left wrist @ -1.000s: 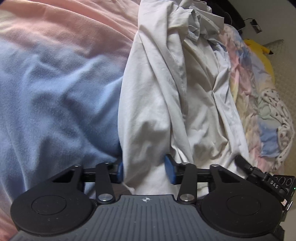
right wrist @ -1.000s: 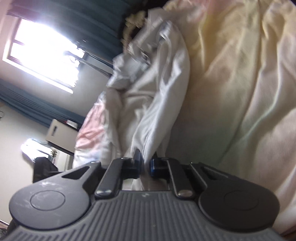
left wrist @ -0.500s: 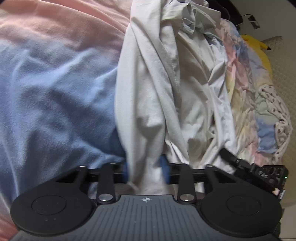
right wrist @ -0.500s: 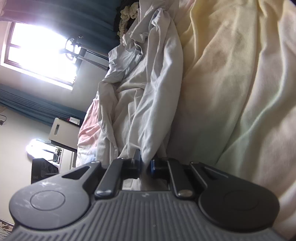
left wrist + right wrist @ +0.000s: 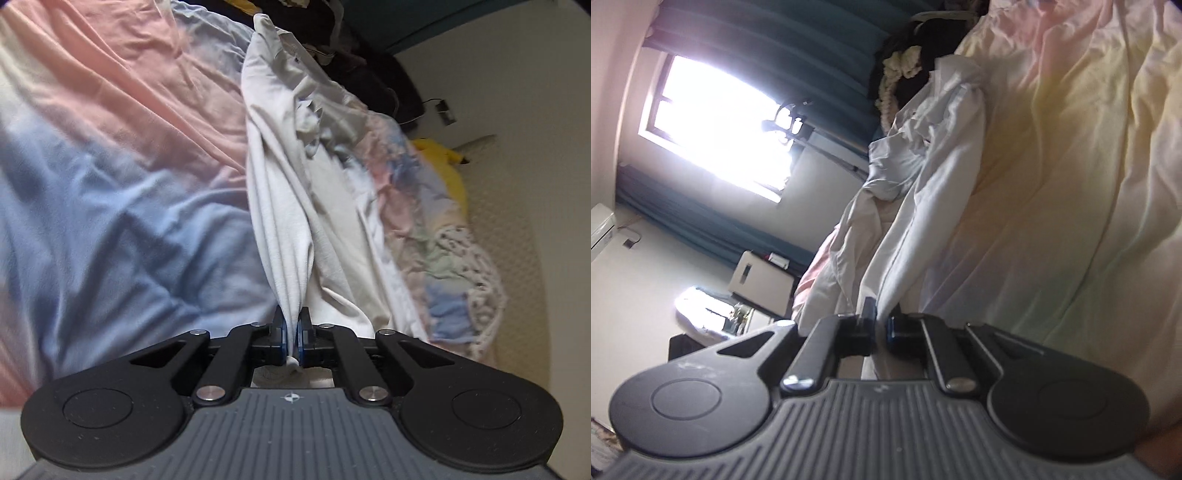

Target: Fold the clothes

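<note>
left tool (image 5: 291, 338): clamped on a bunched edge of the white garment (image 5: 280, 206), lifting it taut.
right tool (image 5: 881, 325): pinched on the garment's other end (image 5: 923, 229).
garment: strung between my tools above the pastel bedspread (image 5: 110, 166), likely to spread it for folding.

White garment (image 5: 284, 206), bunched, stretched taut

I am in a bedroom at home: a bed spread with a pastel pink, blue and yellow blanket (image 5: 122, 206), teal curtains (image 5: 750, 40) framing a bright window (image 5: 716, 125), and a yellow plush toy (image 5: 439, 155) against the wall
</note>
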Action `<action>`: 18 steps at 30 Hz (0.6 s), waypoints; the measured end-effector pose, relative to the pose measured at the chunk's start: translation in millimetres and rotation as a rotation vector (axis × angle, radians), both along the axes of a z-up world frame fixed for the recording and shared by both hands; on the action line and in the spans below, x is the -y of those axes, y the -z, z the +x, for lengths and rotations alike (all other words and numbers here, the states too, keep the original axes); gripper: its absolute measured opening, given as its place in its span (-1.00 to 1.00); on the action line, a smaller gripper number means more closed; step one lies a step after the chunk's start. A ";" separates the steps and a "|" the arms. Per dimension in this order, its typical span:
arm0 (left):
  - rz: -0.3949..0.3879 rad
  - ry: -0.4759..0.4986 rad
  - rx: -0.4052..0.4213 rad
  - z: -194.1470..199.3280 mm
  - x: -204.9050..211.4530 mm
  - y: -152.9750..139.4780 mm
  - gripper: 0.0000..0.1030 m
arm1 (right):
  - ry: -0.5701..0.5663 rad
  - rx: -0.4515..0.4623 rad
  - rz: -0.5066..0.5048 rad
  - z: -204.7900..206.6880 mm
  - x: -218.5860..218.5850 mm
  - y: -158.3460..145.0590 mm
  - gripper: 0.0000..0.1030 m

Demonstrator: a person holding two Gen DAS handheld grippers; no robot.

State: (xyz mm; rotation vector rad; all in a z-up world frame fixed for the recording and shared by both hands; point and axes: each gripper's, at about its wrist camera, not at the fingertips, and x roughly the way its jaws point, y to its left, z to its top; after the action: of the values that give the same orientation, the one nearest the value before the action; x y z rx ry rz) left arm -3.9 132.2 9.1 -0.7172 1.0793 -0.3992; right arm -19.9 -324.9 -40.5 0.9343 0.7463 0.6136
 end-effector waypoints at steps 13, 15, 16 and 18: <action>-0.173 -0.085 -0.084 -27.3 -28.0 17.4 -0.88 | 0.004 -0.086 -0.030 -51.0 17.5 -19.7 -0.88; -0.196 -0.119 -0.095 -0.9 -27.1 22.2 -0.88 | 0.035 -0.098 -0.003 -29.4 14.8 -16.6 -0.88; -0.214 -0.143 -0.104 13.2 -27.2 25.2 -0.88 | 0.057 -0.106 0.016 -17.6 15.2 -14.5 -0.88; -0.246 -0.190 -0.108 44.6 -27.1 30.8 -0.88 | 0.120 -0.130 0.062 11.6 17.4 -7.0 -0.88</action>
State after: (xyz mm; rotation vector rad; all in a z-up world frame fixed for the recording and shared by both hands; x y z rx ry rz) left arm 40.6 159.3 -21.8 -1.0610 1.0622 -0.3361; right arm -8.3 -342.3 -33.4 1.0756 0.7846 0.4759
